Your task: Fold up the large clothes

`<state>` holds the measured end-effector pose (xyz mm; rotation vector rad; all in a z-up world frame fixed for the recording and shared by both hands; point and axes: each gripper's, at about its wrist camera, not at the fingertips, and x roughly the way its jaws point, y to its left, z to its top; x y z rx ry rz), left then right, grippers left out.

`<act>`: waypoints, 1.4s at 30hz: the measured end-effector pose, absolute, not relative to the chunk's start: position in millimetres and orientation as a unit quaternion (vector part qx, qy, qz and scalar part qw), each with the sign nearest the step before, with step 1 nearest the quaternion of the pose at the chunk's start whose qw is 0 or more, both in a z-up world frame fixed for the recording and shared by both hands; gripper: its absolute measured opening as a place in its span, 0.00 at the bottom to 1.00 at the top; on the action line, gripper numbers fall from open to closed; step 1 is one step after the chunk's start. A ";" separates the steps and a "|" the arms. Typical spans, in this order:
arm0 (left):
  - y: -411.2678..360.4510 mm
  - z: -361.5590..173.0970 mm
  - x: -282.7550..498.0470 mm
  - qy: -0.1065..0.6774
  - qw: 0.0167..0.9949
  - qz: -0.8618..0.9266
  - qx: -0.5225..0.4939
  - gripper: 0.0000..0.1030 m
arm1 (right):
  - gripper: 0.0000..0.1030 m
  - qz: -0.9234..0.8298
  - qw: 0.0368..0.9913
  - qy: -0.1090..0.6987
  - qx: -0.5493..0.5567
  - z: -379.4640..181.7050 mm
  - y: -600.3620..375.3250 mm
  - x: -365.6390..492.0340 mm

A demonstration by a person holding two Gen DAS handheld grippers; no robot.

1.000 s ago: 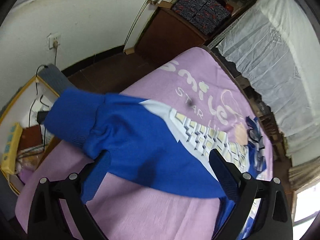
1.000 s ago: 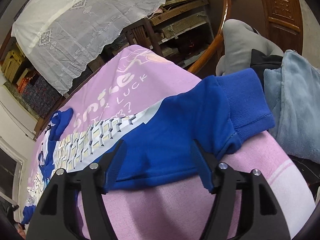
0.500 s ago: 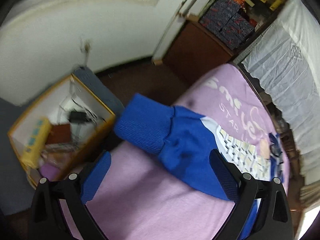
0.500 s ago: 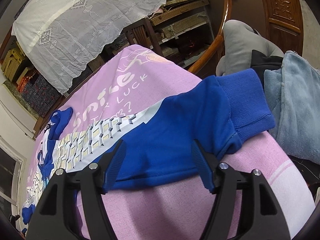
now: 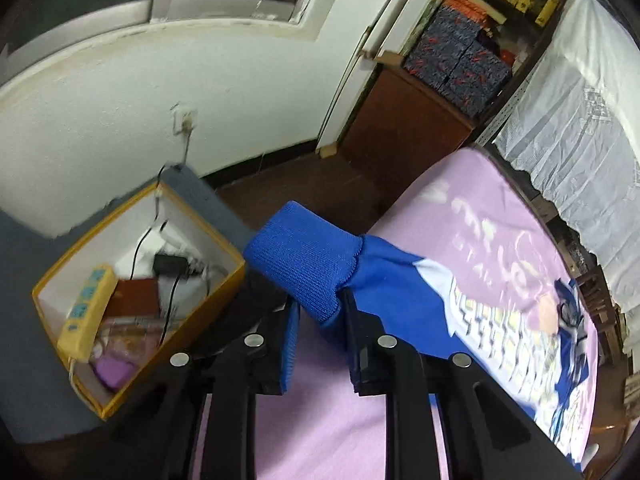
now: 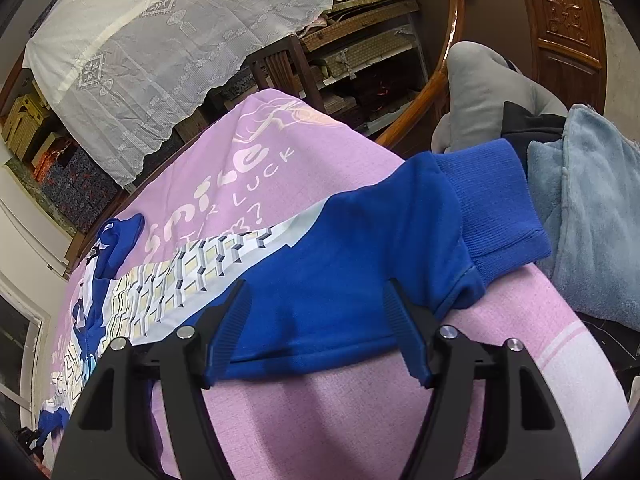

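Observation:
A large blue sweater (image 6: 352, 248) with a white and yellow patterned band lies spread on a pink printed cloth (image 6: 340, 412). In the left wrist view my left gripper (image 5: 320, 312) is shut on the ribbed blue cuff (image 5: 304, 256) of one sleeve, at the edge of the pink cloth (image 5: 328, 432). In the right wrist view my right gripper (image 6: 316, 300) is open, its jaws straddling the other sleeve near its ribbed cuff (image 6: 504, 216) without pinching it.
A yellow-rimmed box (image 5: 132, 296) with a power strip and cables stands on the floor left of the bed. A brown cabinet (image 5: 408, 120) stands by the wall. Light blue (image 6: 592, 224) and grey (image 6: 480, 92) clothes lie by a wooden chair (image 6: 452, 44).
My left gripper moved left along the sleeve to its cuff and closed on it. My right gripper stayed open over the other sleeve, almost still.

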<state>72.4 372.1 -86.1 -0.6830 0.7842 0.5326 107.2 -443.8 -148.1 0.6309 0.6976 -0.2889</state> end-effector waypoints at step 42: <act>100.0 -113.6 266.3 0.473 0.876 0.079 -0.042 0.95 | 0.66 0.150 0.869 0.434 0.183 -128.9 -241.7 272.4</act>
